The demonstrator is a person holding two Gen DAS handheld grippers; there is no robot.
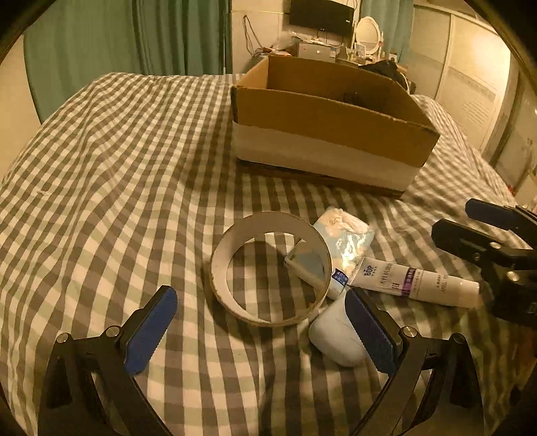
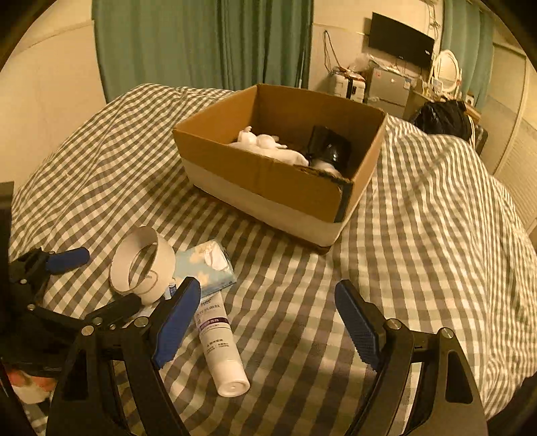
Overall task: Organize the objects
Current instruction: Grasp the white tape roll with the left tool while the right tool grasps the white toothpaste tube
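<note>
A cardboard box point(image 1: 322, 114) stands on the checked bed, also in the right wrist view point(image 2: 268, 174); it holds a white soft thing point(image 2: 268, 147) and a black object point(image 2: 330, 149). Near me lie a white tape ring point(image 1: 272, 268) point(image 2: 142, 266), a tissue pack point(image 1: 349, 244) point(image 2: 208, 265), a white tube point(image 1: 412, 281) point(image 2: 220, 345), a small blue-grey item point(image 1: 307, 263) inside the ring and a white case point(image 1: 335, 335). My left gripper point(image 1: 261, 330) is open just short of the ring. My right gripper point(image 2: 268, 325) is open and empty beside the tube.
The checked bedspread point(image 1: 117, 167) covers the whole bed. Green curtains point(image 2: 201, 43), a wall television point(image 2: 401, 38), a dresser with a round mirror point(image 1: 367, 32) and a black bag point(image 2: 443, 119) are beyond the bed.
</note>
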